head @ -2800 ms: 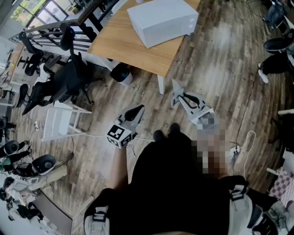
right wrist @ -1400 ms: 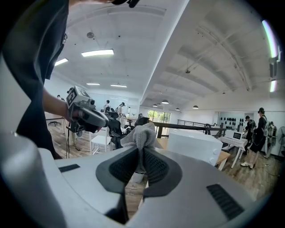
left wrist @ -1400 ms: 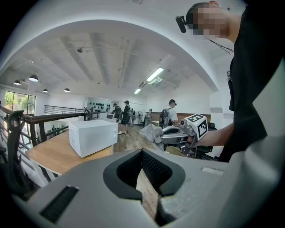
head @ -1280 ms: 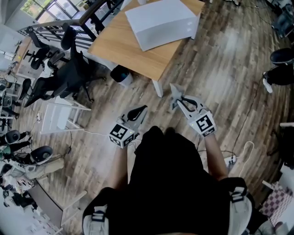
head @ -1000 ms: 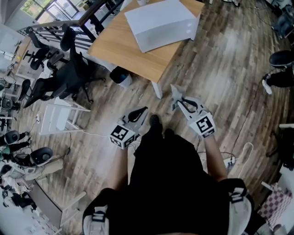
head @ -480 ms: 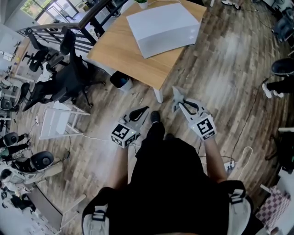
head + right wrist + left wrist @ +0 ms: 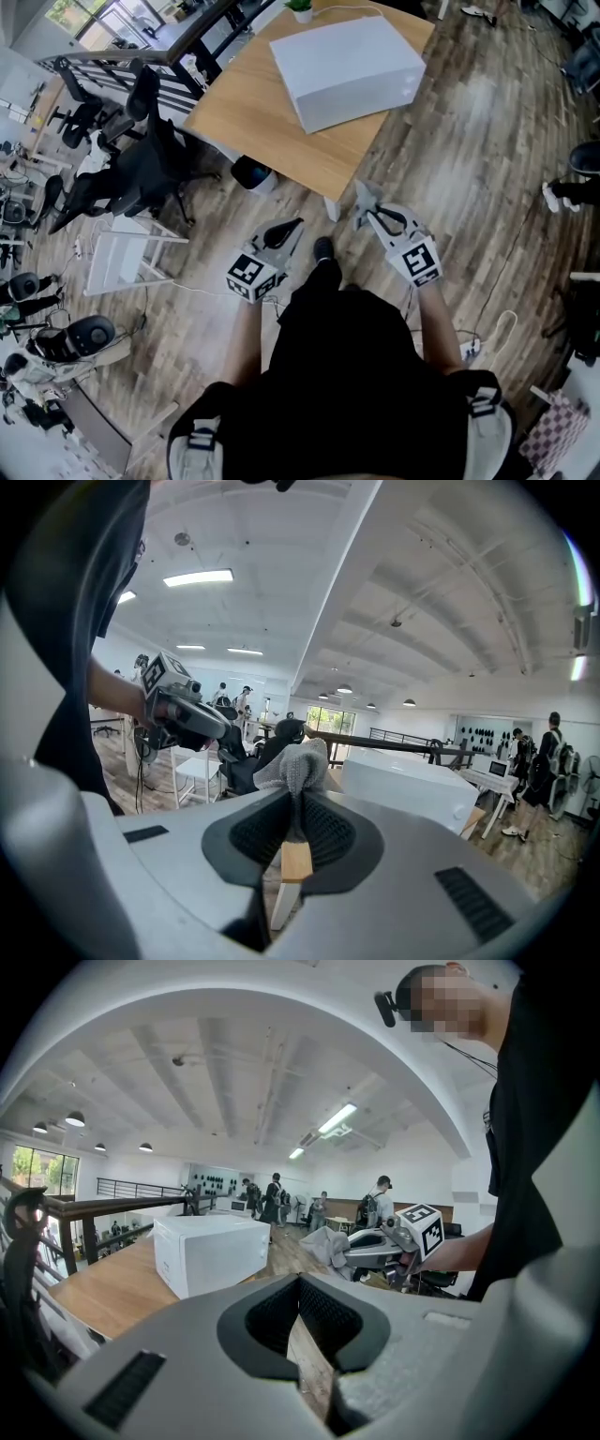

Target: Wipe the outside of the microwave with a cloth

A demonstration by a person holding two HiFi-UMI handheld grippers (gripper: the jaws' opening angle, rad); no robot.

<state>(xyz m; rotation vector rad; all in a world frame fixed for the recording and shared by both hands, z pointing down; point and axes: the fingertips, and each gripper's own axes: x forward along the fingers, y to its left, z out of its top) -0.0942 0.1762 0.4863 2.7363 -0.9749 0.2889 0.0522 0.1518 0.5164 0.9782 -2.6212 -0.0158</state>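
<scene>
Right tongs [image 7: 298, 803] clench the cloth [image 7: 294, 759], which looks soft, light and floppy; hold a bunched fold. Left tongs [image 7: 300, 1288] closed, empty.

Open-plan office: swivel chairs [image 7: 139, 173], wooden desk [image 7: 251, 114], railing [image 7: 122, 52].

White microwave [image 7: 347, 58] on a pale wood desk [image 7: 253, 117]; grey cloth [image 7: 292, 761]; grey left gripper [image 7: 292, 225] and right gripper [image 7: 362, 201] carrying black-and-white square-patterned cubes [image 7: 248, 276]; streaked brown plank floor [image 7: 469, 141].
</scene>
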